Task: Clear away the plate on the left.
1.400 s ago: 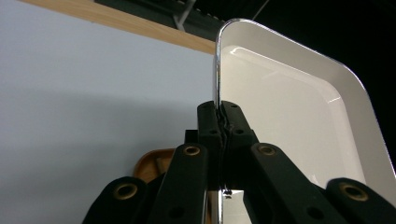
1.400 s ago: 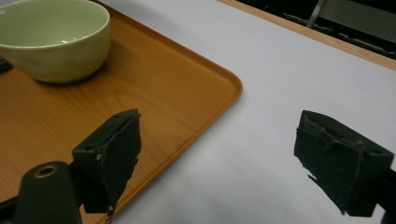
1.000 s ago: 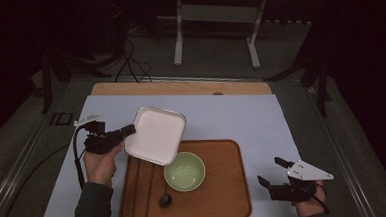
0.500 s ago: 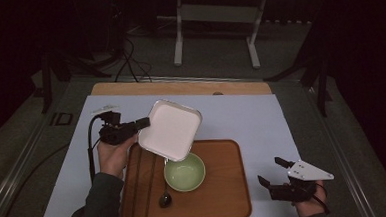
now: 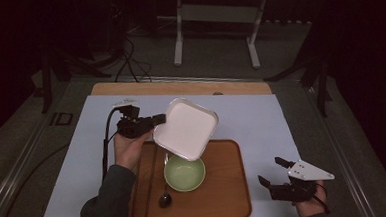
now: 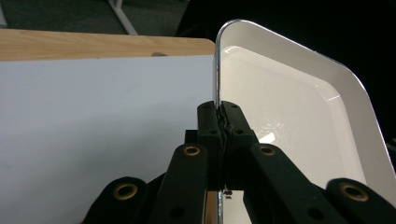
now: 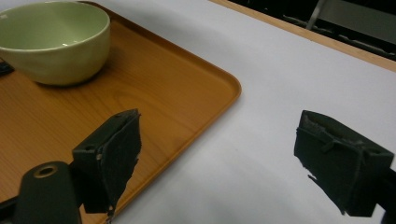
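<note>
Dark room all around, and a white sheet covers the table (image 5: 281,119). At its near edge, the left gripper (image 5: 157,119) has its jaws pressed tight on the rim of a white square dish (image 5: 186,129). The dish is in the air, tipped on its side, with its low edge just above the green bowl (image 5: 184,172). The bowl sits on a wooden tray (image 5: 225,187), straight below. The right gripper (image 5: 276,178) is spread wide and holds nothing, beside the tray. I think anything in the dish would slide down into the bowl.
</note>
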`<action>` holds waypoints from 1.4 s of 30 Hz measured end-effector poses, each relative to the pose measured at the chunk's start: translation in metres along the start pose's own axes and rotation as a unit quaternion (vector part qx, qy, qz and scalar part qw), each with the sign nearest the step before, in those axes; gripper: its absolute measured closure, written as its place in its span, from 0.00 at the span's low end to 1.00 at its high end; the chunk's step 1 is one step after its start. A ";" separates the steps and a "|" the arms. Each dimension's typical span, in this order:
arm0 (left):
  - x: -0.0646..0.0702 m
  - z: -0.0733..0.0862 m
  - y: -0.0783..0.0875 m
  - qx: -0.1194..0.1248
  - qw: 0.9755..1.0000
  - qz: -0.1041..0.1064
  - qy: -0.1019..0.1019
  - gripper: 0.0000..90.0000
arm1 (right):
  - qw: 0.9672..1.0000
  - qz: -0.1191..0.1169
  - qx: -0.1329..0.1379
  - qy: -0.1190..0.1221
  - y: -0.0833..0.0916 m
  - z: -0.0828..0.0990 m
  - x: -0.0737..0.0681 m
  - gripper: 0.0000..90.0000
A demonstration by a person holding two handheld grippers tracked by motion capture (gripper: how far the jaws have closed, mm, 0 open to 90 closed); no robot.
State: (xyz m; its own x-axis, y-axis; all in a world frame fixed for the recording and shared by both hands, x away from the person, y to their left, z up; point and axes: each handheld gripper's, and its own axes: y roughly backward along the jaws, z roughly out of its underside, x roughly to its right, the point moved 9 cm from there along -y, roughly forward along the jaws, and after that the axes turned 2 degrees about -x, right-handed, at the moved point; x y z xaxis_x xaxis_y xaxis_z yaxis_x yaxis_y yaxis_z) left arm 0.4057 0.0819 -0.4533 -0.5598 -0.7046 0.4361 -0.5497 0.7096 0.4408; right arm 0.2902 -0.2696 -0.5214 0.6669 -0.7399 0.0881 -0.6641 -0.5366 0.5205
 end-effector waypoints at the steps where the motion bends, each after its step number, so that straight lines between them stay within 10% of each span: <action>1: 0.002 -0.001 -0.002 -0.001 1.000 0.001 -0.004 1.00 | 1.000 0.000 0.000 0.000 0.000 0.000 0.000 0.16; 18: 0.030 0.000 -0.044 -0.042 0.996 0.034 -0.066 1.00 | 1.000 0.003 0.005 -0.001 0.002 -0.001 0.001 0.16; 36: 0.043 0.015 -0.090 -0.105 0.985 0.060 -0.126 0.99 | 1.000 0.011 0.014 -0.004 0.004 -0.002 0.004 0.16; 42: 0.053 0.028 -0.097 -0.139 0.977 0.061 -0.148 0.99 | 1.000 0.011 0.014 -0.003 0.004 -0.002 0.004 0.16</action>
State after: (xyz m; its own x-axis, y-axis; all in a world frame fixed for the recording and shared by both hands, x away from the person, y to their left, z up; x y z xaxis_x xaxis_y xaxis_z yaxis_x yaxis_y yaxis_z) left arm 0.4123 -0.0247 -0.4947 -0.7883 -0.5526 0.2706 -0.3006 0.7297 0.6142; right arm 0.2909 -0.2743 -0.5169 0.6503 -0.7539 0.0932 -0.6876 -0.5320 0.4942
